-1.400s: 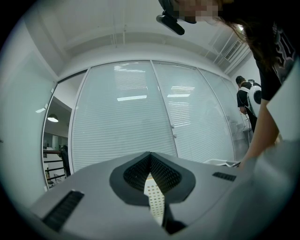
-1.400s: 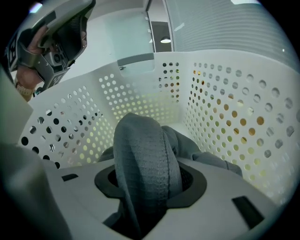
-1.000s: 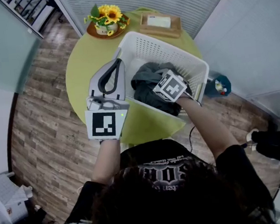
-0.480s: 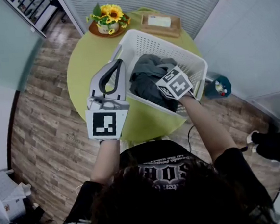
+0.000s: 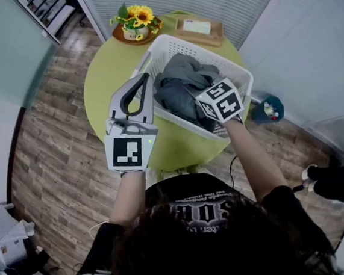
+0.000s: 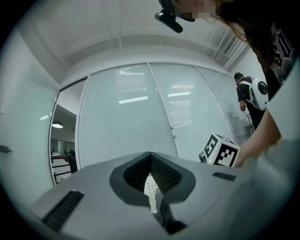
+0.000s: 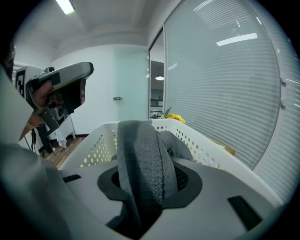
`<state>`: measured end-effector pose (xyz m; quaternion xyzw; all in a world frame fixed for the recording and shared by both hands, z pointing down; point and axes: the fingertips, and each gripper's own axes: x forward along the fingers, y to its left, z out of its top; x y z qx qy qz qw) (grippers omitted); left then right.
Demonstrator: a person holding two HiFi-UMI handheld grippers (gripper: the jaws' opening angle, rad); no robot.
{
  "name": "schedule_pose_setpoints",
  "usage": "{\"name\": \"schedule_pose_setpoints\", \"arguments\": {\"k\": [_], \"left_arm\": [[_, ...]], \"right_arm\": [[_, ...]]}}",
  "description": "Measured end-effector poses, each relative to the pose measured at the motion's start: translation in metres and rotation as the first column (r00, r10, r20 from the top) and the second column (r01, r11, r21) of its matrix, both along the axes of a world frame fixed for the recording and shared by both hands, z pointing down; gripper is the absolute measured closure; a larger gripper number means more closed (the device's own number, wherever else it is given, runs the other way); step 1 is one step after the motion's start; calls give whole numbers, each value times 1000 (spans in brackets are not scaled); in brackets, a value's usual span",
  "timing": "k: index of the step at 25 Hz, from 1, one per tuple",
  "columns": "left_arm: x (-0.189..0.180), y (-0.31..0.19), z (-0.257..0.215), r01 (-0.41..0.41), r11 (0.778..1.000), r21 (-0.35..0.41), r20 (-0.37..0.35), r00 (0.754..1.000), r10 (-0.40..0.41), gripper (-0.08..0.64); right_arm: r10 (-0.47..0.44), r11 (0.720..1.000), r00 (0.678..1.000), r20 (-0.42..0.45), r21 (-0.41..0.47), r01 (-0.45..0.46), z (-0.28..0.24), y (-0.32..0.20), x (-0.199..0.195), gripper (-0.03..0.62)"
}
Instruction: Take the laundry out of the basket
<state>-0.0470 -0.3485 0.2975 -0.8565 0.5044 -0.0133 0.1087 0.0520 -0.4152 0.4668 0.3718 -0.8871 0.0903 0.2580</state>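
The right forearm (image 5: 252,156) is reaching in from the near right over the near-right corner of the basket (image 5: 200,51), and the right gripper (image 7: 146,161) is tilting down into it. Its jaws are clamping a thick fold of the grey laundry (image 5: 179,85), which is filling the gap between them. From the jaws that fold is running up and away as a ribbed band, then draping over toward the basket's far wall. The rest of the laundry is lying heaped inside the basket, its long axis following the basket's length from the far-left corner toward the near-right one. The basket is sitting toward the right edge of the round table (image 5: 111,67). The left arm (image 5: 129,192) is stretching straight forward, holding the left gripper (image 5: 146,79) level over the table, just beside the basket's left wall. Its jaws are meeting at the tips with nothing pinched, and a bit of perforated wall is showing through the loop behind them. Sunflowers (image 5: 136,16) and a tray (image 5: 197,30) are standing at the table's far edge.
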Motion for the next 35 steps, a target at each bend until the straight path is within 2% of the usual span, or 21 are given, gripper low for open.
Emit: {"name": "schedule_pose_setpoints", "arguments": {"k": [12,24,29,35], "left_arm": [[-5,17,0,56,998,-16,-2,998,-56,561],[-10,45,-6,120,993,-2,5,993,-120,561],[-16,67,-12,172,985,22,11,985,-172,561],[-39,96,-14,263,965,17,17,965,-263,561]], "right_arm": [[31,994,996,80,104,-39,-46,2,4,448],[3,979,989,145,203,-33,-93,18,-1,448],[-29,969,987,158,247,-11,-114,27,-3,448],[-51,963,982,180,269,0,-128,37,-7,448]]}}
